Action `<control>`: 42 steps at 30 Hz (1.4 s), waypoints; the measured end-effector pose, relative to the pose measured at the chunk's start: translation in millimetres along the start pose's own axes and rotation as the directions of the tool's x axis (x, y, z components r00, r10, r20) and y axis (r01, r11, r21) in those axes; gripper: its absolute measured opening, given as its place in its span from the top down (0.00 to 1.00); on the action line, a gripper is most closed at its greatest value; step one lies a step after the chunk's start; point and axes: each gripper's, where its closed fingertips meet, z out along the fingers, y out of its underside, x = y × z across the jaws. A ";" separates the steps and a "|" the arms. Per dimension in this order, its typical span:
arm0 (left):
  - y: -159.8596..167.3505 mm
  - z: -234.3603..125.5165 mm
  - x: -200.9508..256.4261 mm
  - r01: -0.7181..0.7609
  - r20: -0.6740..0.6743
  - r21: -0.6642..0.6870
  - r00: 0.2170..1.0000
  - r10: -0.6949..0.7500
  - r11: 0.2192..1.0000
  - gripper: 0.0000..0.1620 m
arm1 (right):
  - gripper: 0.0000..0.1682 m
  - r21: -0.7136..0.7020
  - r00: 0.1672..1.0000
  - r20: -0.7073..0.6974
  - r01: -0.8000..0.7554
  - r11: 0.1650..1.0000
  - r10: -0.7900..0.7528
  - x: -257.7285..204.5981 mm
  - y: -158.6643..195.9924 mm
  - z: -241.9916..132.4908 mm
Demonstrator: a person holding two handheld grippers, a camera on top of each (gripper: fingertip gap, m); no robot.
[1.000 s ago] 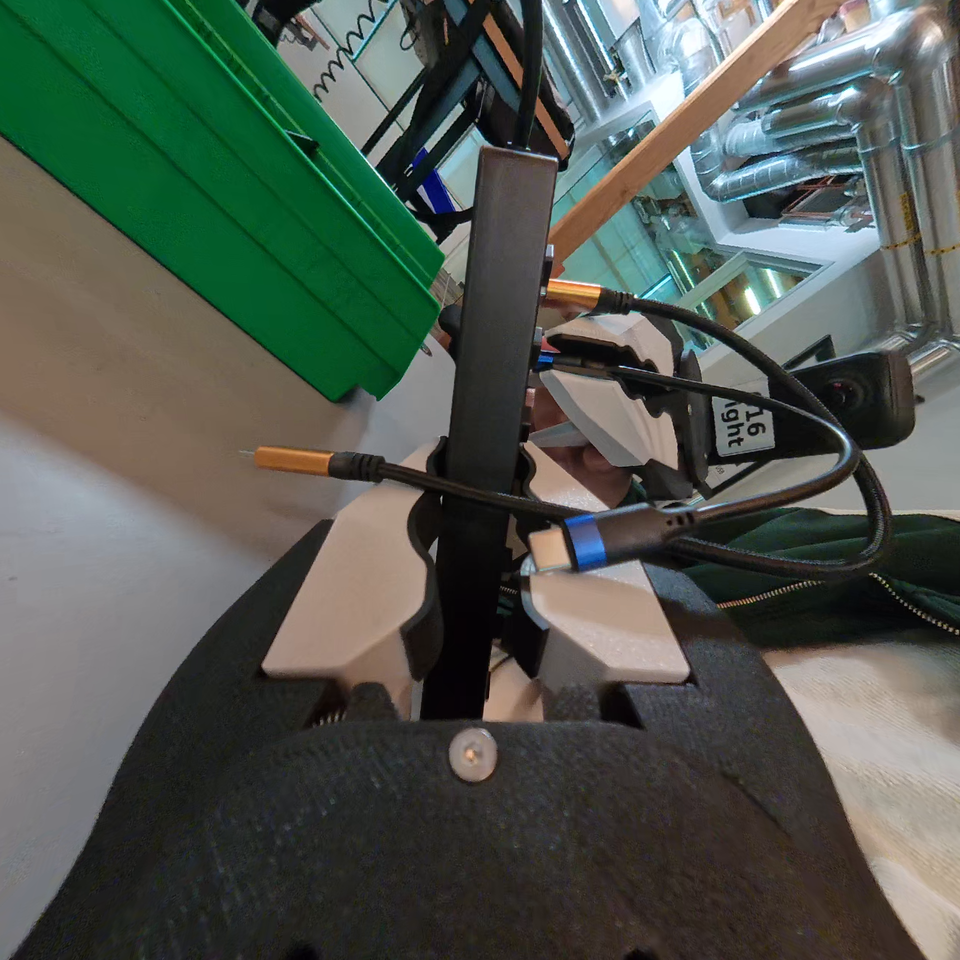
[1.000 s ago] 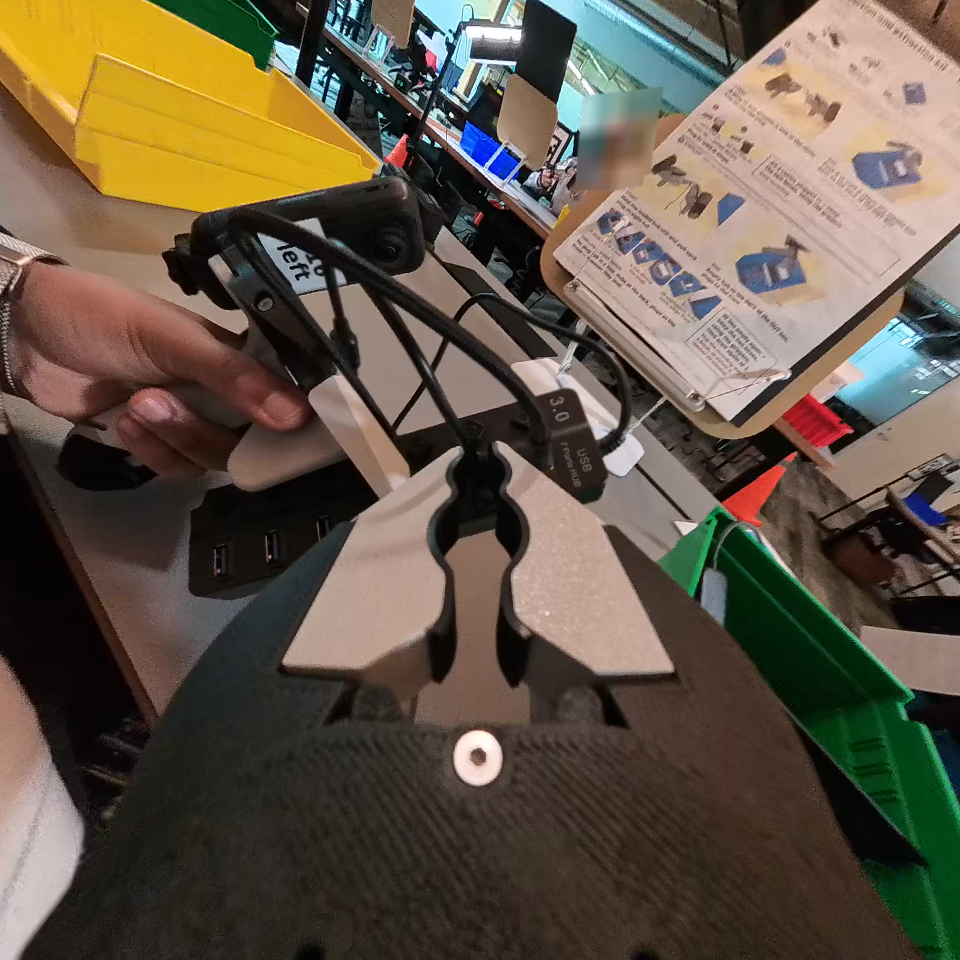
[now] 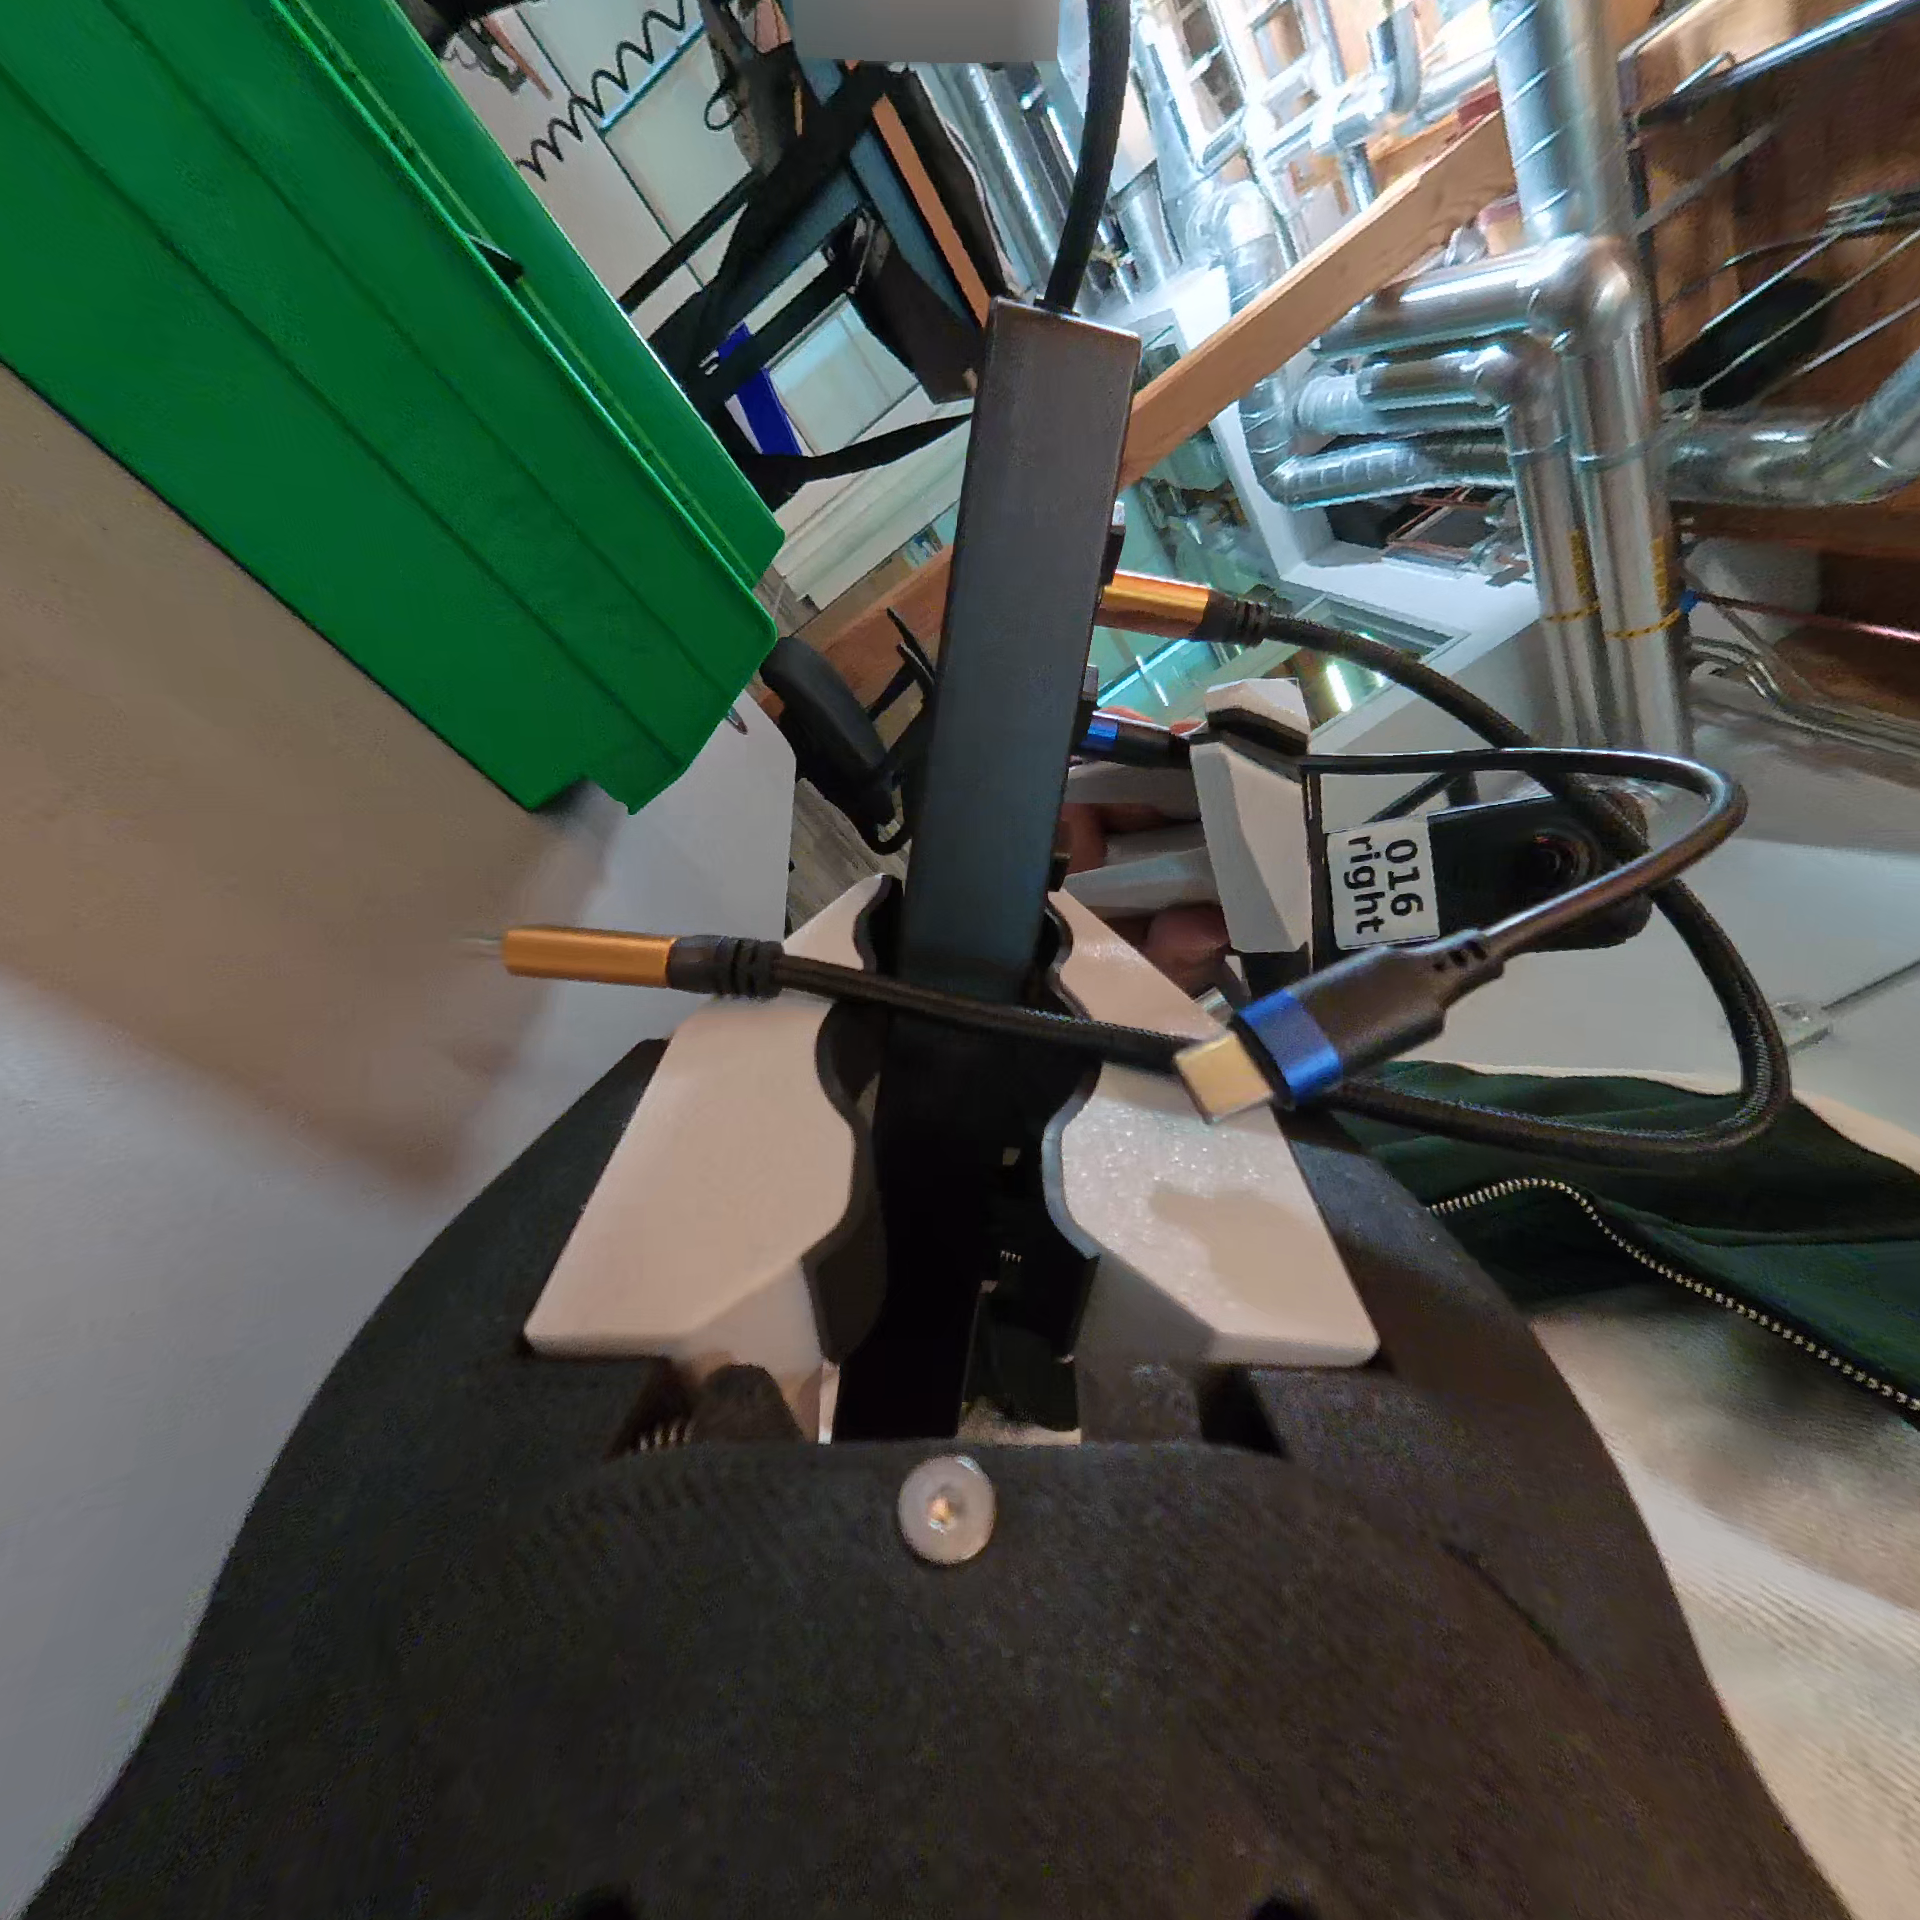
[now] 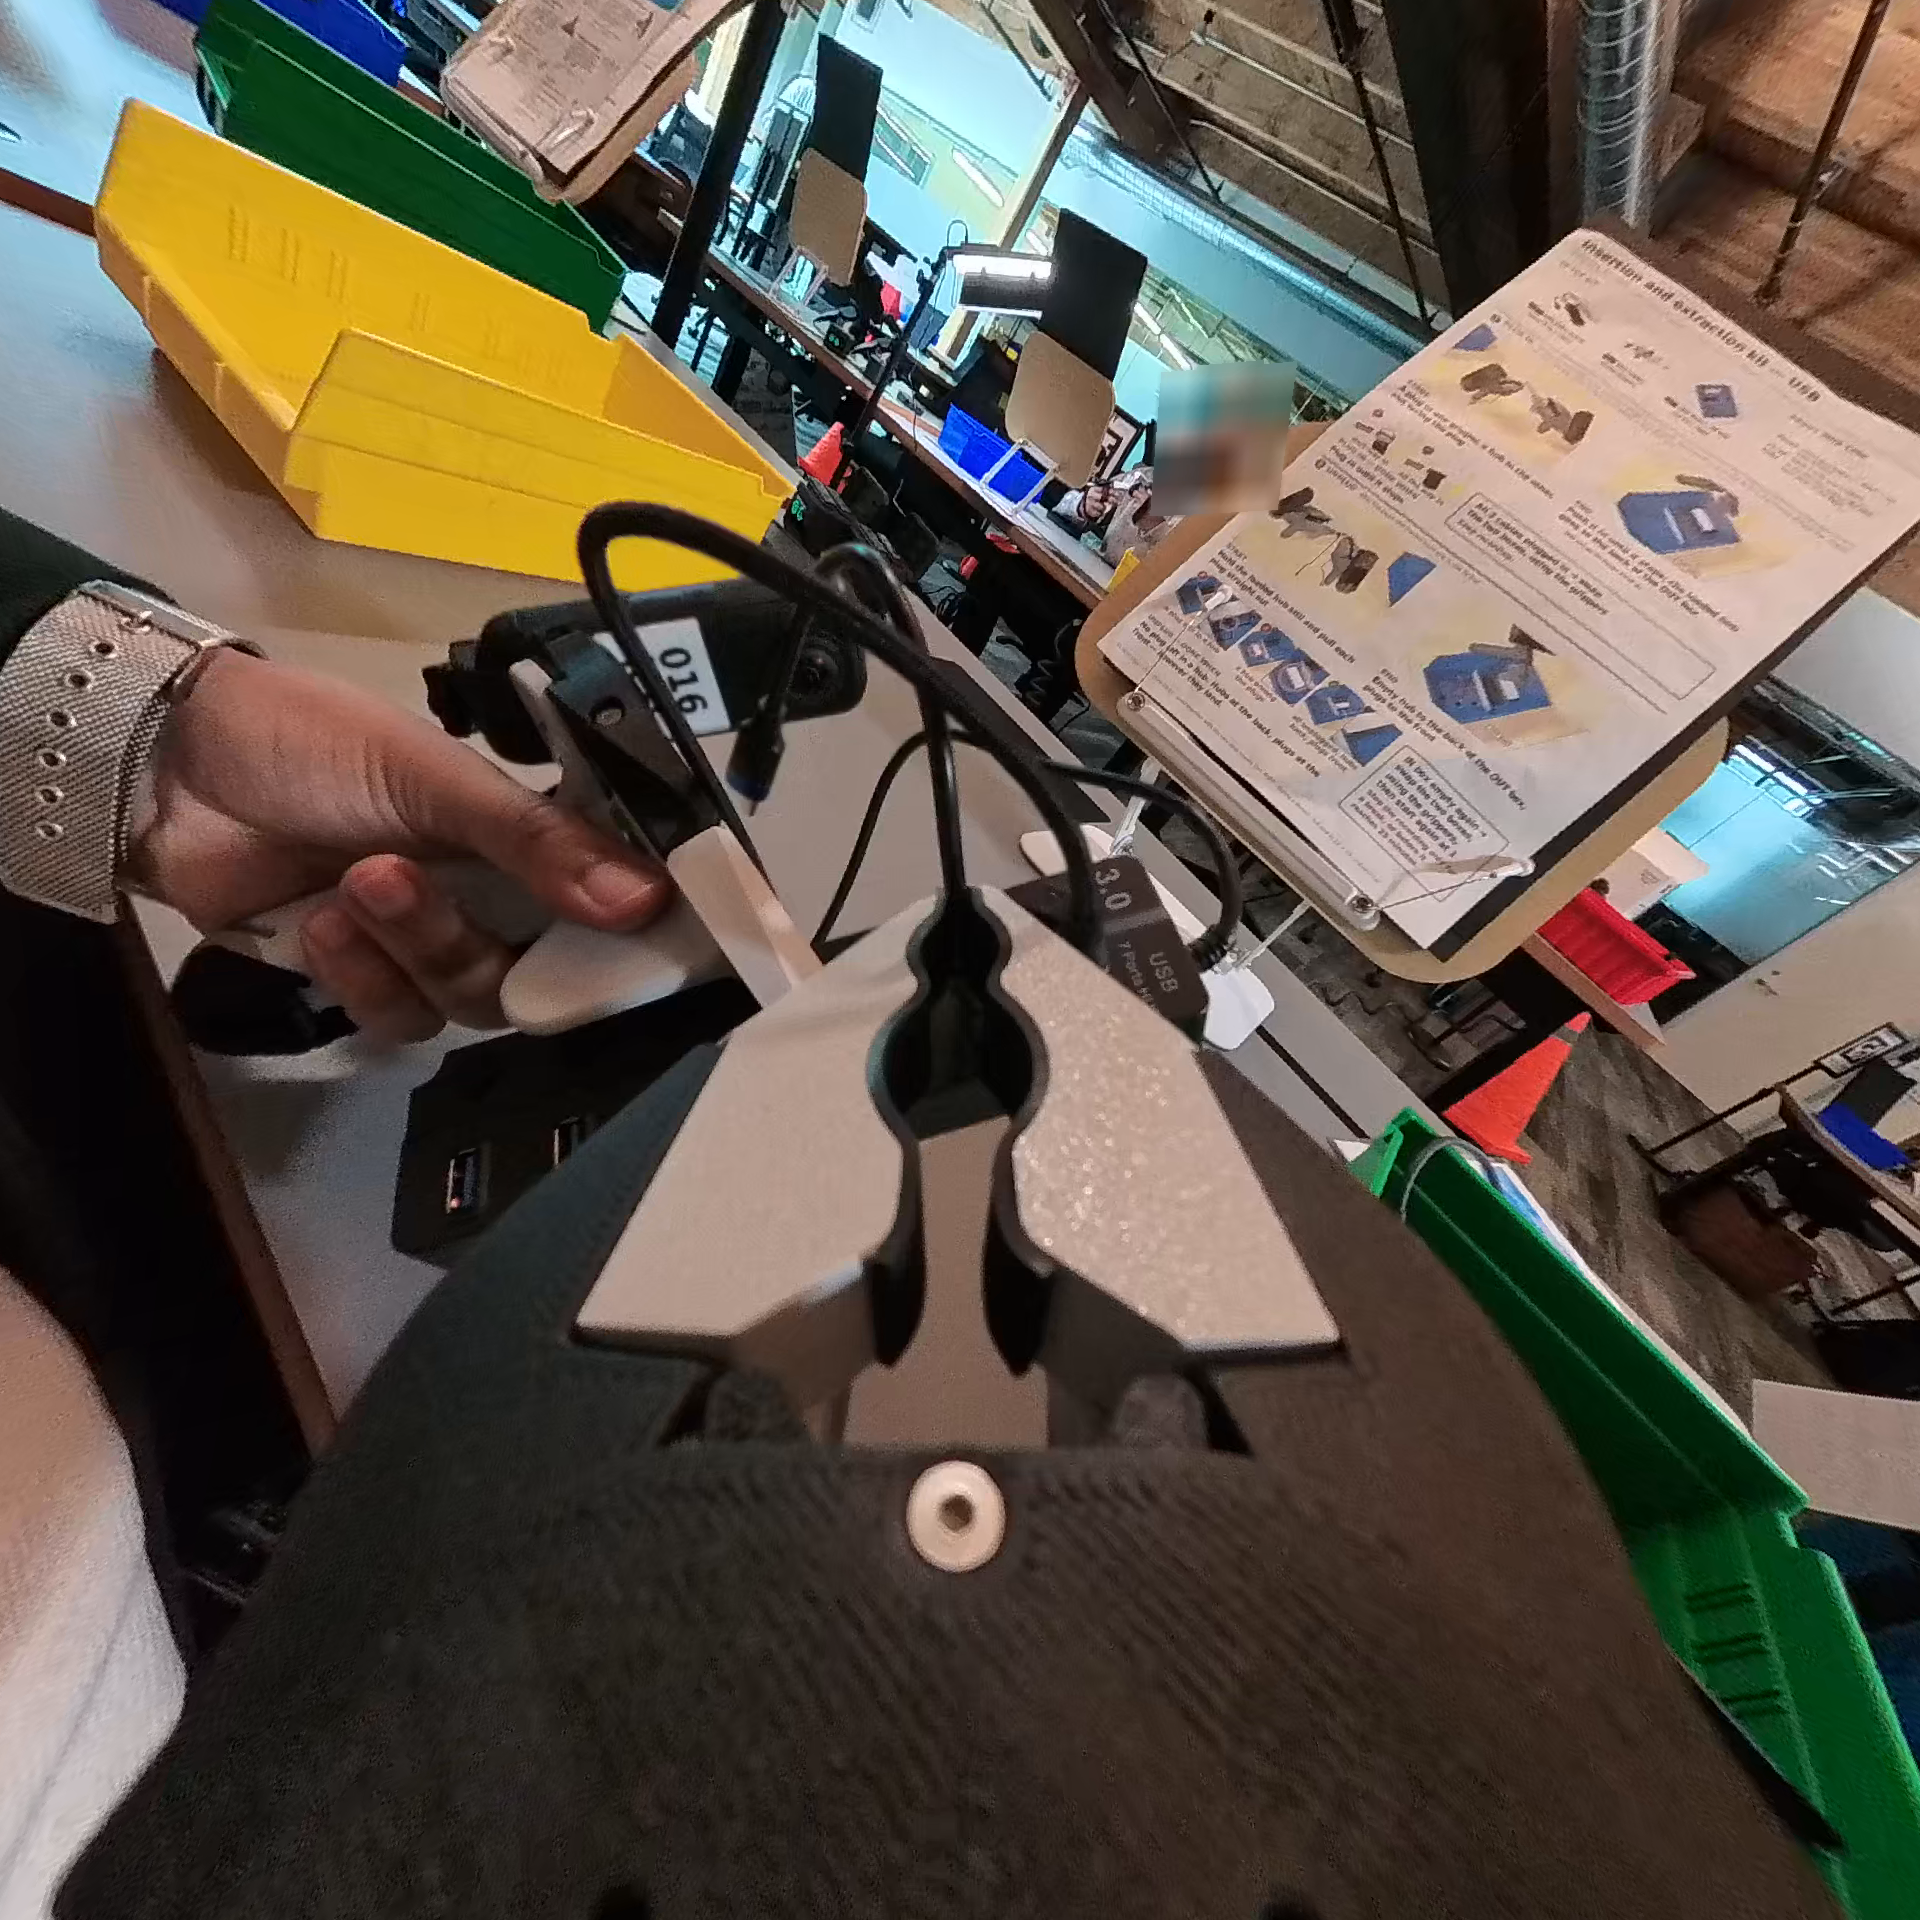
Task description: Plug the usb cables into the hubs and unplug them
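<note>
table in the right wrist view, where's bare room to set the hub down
Bare tabletop lies between the yellow bin and the hand. It is crowded ahead: the black hub, looping cables and the left gripper fill the space before the instruction board.

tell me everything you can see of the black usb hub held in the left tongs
The black usb hub is a slim, matte, dark bar that looks like plastic, standing nearly upright, clamped low down between the pale fingers of the left tongs. A thick black lead leaves its top end. On its right side an orange-collared plug and a blue-collared plug sit in ports. A braided cable crosses its front, touching it. The right tongs grip at the blue plug.
</note>
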 end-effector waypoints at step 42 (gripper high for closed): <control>-64.5 -73.7 -56.1 0.022 0.142 0.296 0.988 -0.067 0.955 0.86 | 0.89 -0.187 0.817 -0.546 -0.333 0.924 0.184 181.3 164.1 -94.1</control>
